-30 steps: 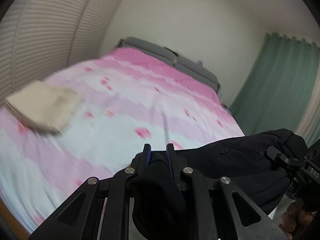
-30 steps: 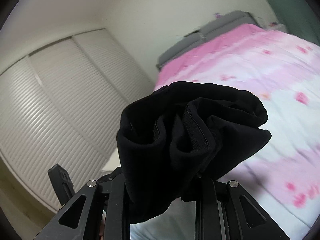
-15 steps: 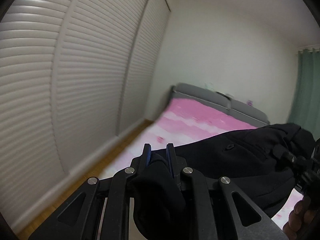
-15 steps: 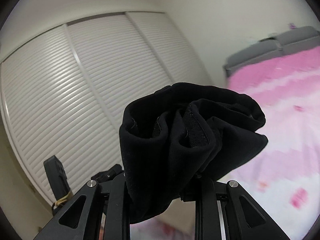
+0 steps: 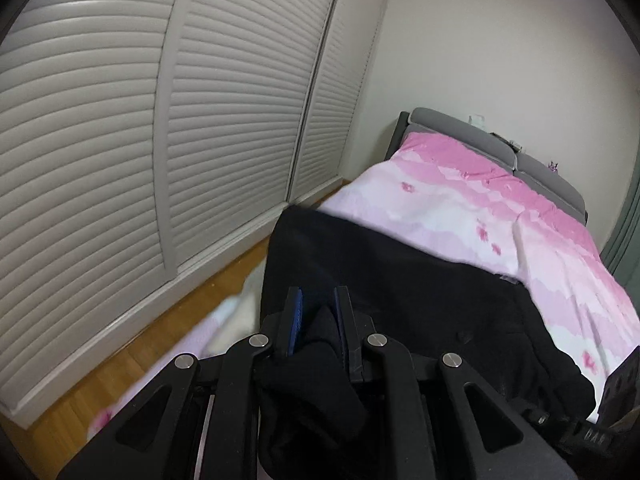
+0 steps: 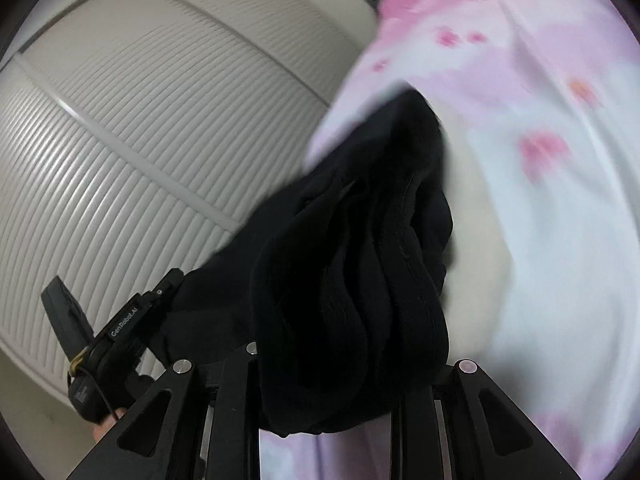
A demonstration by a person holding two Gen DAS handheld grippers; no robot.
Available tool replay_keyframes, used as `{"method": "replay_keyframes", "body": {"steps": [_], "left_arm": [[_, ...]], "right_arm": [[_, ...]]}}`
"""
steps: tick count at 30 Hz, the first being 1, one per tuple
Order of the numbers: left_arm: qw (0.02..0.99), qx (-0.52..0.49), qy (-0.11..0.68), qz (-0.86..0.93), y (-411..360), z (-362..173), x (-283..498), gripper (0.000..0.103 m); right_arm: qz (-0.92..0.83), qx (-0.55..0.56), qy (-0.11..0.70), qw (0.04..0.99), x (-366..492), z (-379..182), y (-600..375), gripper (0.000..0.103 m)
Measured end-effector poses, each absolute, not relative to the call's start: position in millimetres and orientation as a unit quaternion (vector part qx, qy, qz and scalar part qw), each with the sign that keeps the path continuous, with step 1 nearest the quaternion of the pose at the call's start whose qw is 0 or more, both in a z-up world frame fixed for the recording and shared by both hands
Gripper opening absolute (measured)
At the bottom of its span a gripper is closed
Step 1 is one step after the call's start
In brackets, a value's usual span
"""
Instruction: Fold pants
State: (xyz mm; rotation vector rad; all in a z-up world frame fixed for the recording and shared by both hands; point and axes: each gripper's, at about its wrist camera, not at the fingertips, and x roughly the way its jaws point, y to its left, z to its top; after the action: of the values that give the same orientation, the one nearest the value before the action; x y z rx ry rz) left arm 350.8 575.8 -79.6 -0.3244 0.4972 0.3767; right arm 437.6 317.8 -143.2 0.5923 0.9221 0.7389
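Observation:
The black pants (image 5: 400, 280) hang stretched between my two grippers above the near left part of the bed. My left gripper (image 5: 318, 304) is shut on a bunched edge of the pants; its blue-padded fingers (image 5: 295, 312) pinch the cloth. In the right wrist view the pants (image 6: 360, 248) bunch in thick folds over my right gripper (image 6: 344, 356), which is shut on them; its fingertips are hidden by the cloth. The left gripper's body (image 6: 120, 332) shows at lower left of the right wrist view.
The bed with a pink and white duvet (image 5: 500, 208) and grey headboard (image 5: 460, 128) lies ahead to the right. White louvred wardrobe doors (image 5: 160, 120) fill the left side. A strip of wooden floor (image 5: 140, 336) runs between them.
Both grippers have swung with the pants from facing the wardrobe back toward the bed and down. The pants now spread wider in front of the left gripper.

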Motion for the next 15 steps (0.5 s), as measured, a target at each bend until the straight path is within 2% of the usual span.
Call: {"method": "replay_keyframes", "body": {"steps": [3, 5, 6, 8, 9, 10, 13, 15], "left_arm": [[0.935, -0.142, 0.257, 0.199, 575.6, -94.3, 344.1, 0.019], [0.932, -0.135, 0.262, 0.212, 577.9, -100.8, 341.4, 0.027], [0.931, -0.129, 0.262, 0.220, 578.4, -100.5, 337.5, 0.036], [0.929, -0.121, 0.259, 0.237, 577.8, -94.6, 331.0, 0.060], [0.928, -0.120, 0.258, 0.242, 576.3, -90.0, 324.7, 0.080], [0.927, -0.120, 0.259, 0.242, 575.9, -86.5, 320.0, 0.088], [0.925, -0.109, 0.266, 0.248, 567.8, -77.1, 302.2, 0.090], [0.924, -0.104, 0.269, 0.250, 558.4, -71.1, 286.7, 0.094]], "right_arm": [[0.313, 0.309, 0.445, 0.780, 433.5, -162.7, 302.7, 0.030], [0.307, 0.298, 0.452, 0.783, 434.5, -165.2, 300.6, 0.035], [0.308, 0.285, 0.455, 0.785, 430.4, -164.1, 303.8, 0.038], [0.311, 0.247, 0.462, 0.793, 429.2, -159.4, 305.4, 0.042], [0.309, 0.235, 0.465, 0.796, 428.4, -157.2, 305.4, 0.053], [0.297, 0.216, 0.466, 0.805, 428.2, -153.8, 302.0, 0.059], [0.292, 0.204, 0.444, 0.822, 417.2, -142.9, 285.5, 0.067], [0.286, 0.188, 0.439, 0.831, 415.1, -135.2, 274.1, 0.079]]}}
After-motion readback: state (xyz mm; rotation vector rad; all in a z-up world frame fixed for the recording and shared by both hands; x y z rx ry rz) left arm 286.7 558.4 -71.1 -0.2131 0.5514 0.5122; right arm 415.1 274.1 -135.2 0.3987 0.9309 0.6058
